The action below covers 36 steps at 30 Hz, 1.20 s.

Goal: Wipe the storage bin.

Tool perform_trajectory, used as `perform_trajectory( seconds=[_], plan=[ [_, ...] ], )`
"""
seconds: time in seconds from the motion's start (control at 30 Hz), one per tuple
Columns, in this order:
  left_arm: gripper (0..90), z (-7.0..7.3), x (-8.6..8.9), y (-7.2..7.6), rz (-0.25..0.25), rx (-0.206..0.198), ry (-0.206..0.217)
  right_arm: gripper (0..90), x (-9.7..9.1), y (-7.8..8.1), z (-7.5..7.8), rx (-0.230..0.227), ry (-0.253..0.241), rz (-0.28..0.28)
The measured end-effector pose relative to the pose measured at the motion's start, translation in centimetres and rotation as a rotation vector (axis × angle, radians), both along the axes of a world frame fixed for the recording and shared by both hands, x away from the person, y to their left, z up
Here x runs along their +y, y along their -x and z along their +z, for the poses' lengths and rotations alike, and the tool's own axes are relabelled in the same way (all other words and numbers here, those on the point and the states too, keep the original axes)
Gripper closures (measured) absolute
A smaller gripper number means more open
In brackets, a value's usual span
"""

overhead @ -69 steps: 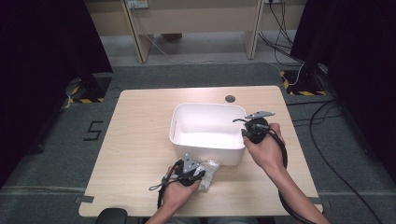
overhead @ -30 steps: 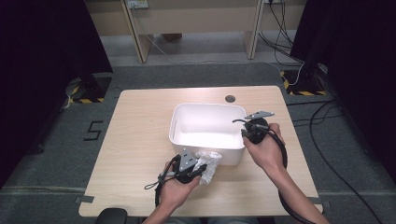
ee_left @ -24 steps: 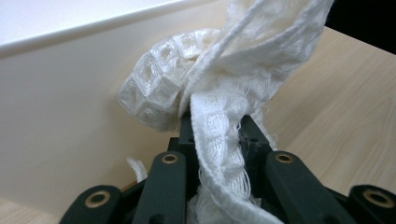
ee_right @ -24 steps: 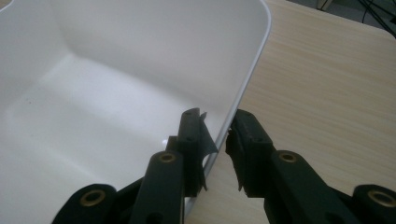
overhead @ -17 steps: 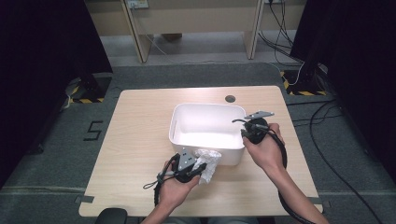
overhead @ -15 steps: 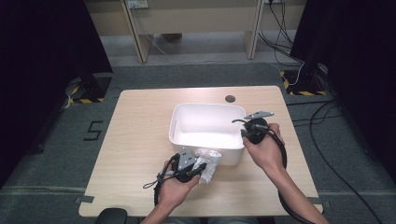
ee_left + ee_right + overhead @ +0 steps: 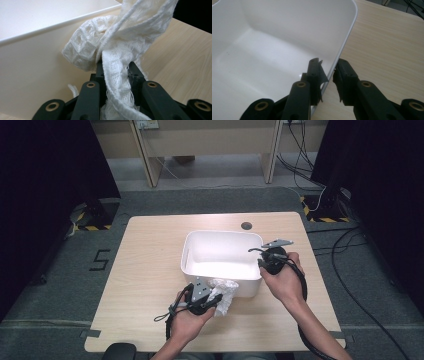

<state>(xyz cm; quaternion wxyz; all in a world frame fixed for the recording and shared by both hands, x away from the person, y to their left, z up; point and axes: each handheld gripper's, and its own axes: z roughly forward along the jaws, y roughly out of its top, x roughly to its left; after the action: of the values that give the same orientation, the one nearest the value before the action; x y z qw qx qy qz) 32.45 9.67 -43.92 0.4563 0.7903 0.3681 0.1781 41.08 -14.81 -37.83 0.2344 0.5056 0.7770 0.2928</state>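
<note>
A white plastic tub (image 7: 192, 262) stands in the middle of the wooden table. My left gripper (image 7: 212, 296) is shut on a crumpled white waffle-weave cloth (image 7: 225, 292), lifted against the tub's near wall. In the left gripper view the cloth (image 7: 117, 50) bunches up out of the jaws, right beside the tub's wall (image 7: 32, 72). My right gripper (image 7: 261, 261) is shut on the tub's right rim. The right gripper view has one jaw inside the tub (image 7: 274, 42) and one outside, pinching the thin wall of the rim (image 7: 344, 42).
A small dark round hole (image 7: 246, 225) sits in the table behind the tub. Bare tabletop (image 7: 145, 265) lies left of the tub and along the front edge. Cables (image 7: 360, 270) trail on the floor at the right.
My left gripper has carried the cloth up and toward the tub's near wall. The right gripper has stayed clamped on the rim.
</note>
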Motion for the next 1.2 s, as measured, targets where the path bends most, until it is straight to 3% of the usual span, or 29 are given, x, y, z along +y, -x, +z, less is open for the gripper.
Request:
perform_trajectory(
  seconds=[1.2],
  plan=[
    [75.5, 0.1, -1.4, -0.1, -0.028, -0.009, -0.011, 74.4, 0.0, 0.0, 0.0, 0.001, 0.001, 0.001]
  ],
)
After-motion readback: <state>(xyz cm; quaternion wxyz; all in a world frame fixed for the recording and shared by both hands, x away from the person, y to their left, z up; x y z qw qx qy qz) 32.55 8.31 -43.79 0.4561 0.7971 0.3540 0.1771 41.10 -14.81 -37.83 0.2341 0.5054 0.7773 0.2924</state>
